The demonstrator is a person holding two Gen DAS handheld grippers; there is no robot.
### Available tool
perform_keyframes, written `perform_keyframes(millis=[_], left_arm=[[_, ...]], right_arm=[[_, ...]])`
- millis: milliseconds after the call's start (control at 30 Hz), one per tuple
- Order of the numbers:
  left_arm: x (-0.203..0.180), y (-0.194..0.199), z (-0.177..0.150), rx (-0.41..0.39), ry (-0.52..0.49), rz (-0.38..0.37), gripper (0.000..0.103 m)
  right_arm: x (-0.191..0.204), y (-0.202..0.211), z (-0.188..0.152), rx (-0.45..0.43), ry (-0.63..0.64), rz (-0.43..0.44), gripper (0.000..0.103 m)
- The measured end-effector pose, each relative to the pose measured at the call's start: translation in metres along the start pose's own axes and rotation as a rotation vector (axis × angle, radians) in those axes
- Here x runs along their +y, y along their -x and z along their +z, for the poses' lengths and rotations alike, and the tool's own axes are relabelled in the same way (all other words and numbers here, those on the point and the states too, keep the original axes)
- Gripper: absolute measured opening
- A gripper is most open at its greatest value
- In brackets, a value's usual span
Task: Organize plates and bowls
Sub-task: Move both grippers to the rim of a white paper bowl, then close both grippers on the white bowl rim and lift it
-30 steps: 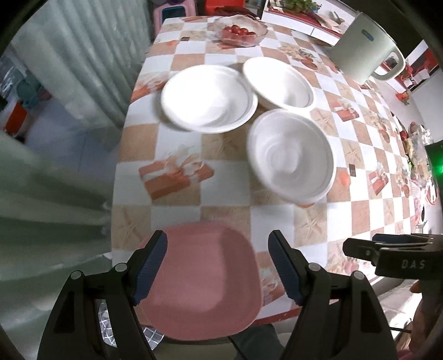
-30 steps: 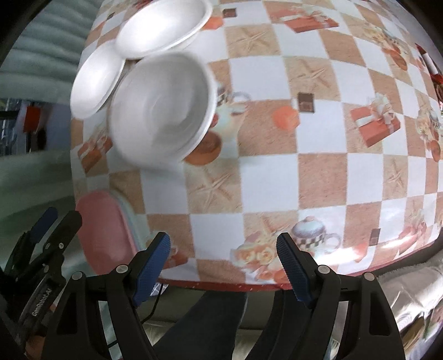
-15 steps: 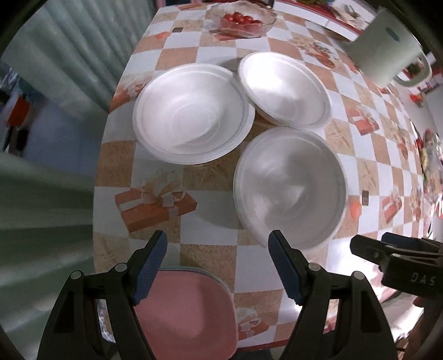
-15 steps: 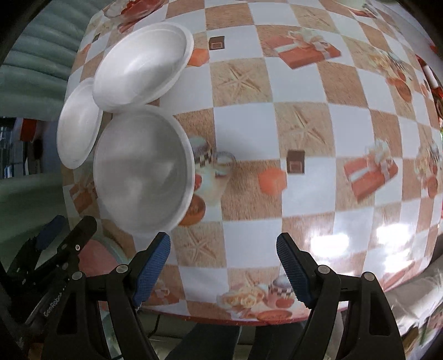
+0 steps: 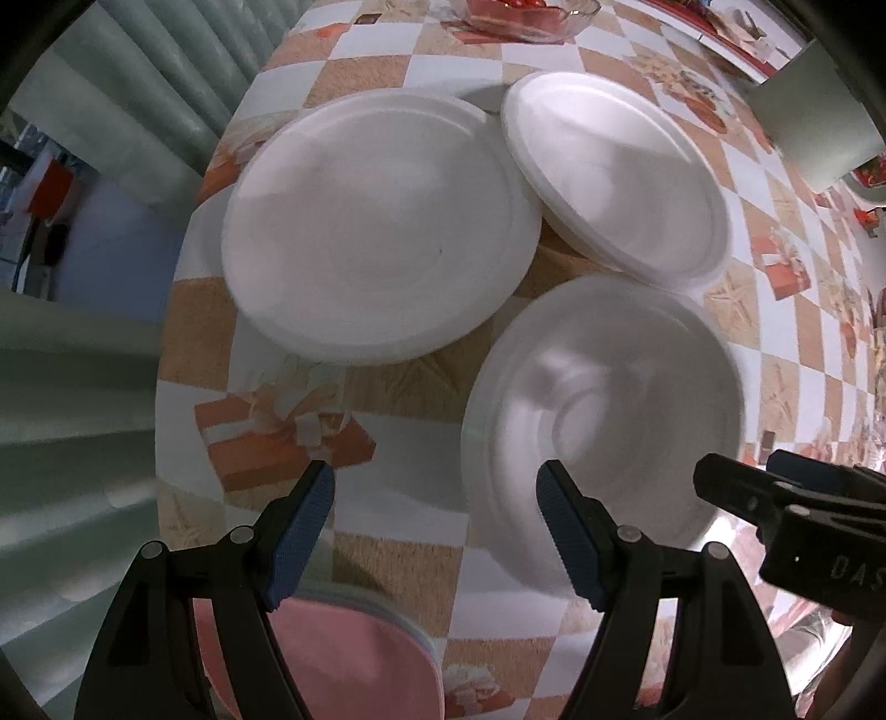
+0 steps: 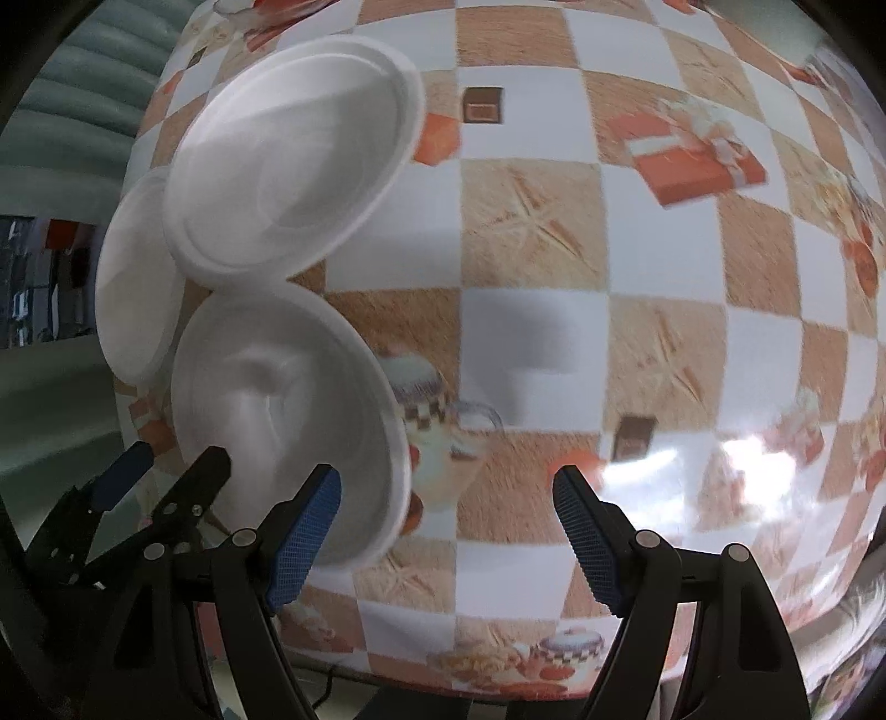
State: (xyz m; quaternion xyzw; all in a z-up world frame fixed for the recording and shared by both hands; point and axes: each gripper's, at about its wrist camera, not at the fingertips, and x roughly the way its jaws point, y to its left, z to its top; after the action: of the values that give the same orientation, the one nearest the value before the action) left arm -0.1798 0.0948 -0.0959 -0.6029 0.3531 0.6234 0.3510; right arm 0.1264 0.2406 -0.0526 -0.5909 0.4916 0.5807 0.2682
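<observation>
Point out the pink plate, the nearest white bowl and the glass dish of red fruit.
pink plate (image 5: 343, 659), left wrist view, on its flat face.
nearest white bowl (image 5: 603, 421), left wrist view, on its inner floor.
glass dish of red fruit (image 5: 526, 16), left wrist view, on its near rim.

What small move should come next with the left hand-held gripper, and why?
Probably ease the left hand-held gripper forward and slightly right onto the nearest white bowl's near rim. Its jaws are open and empty, and that rim already lies beside the right finger.

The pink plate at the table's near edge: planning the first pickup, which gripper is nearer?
Left. The left gripper hovers right above the pink plate; the right gripper is off to its right.
</observation>
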Motion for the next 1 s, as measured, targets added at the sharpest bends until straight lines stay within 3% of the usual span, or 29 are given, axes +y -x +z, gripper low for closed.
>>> perform_keyframes(millis=[300, 367, 433, 500, 633, 700, 1000], left_arm=[[-0.008, -0.019, 0.010, 0.045, -0.001, 0.012, 0.078], [-0.011, -0.021, 0.010, 0.052, 0.000, 0.003, 0.071], [-0.012, -0.025, 0.010, 0.068, 0.001, 0.006, 0.057], [-0.011, -0.027, 0.007, 0.072, 0.013, -0.006, 0.047], [-0.024, -0.026, 0.007, 0.062, -0.003, -0.030, 0.027], [-0.034, -0.026, 0.006, 0.058, -0.037, -0.024, 0.026], [-0.100, -0.022, -0.030, 0.063, -0.191, -0.032, 0.026]], right_arm=[[0.011, -0.017, 0.021, 0.024, 0.033, 0.003, 0.080], [0.010, -0.018, 0.023, 0.028, 0.037, 0.002, 0.070], [0.009, -0.021, 0.025, 0.040, 0.037, 0.007, 0.046], [0.012, -0.027, 0.030, 0.065, 0.022, 0.035, 0.036], [0.006, -0.031, 0.026, 0.076, 0.014, 0.083, 0.034], [0.006, -0.033, 0.022, 0.072, 0.030, 0.078, 0.024], [-0.027, -0.034, -0.026, 0.079, 0.047, 0.038, 0.024]])
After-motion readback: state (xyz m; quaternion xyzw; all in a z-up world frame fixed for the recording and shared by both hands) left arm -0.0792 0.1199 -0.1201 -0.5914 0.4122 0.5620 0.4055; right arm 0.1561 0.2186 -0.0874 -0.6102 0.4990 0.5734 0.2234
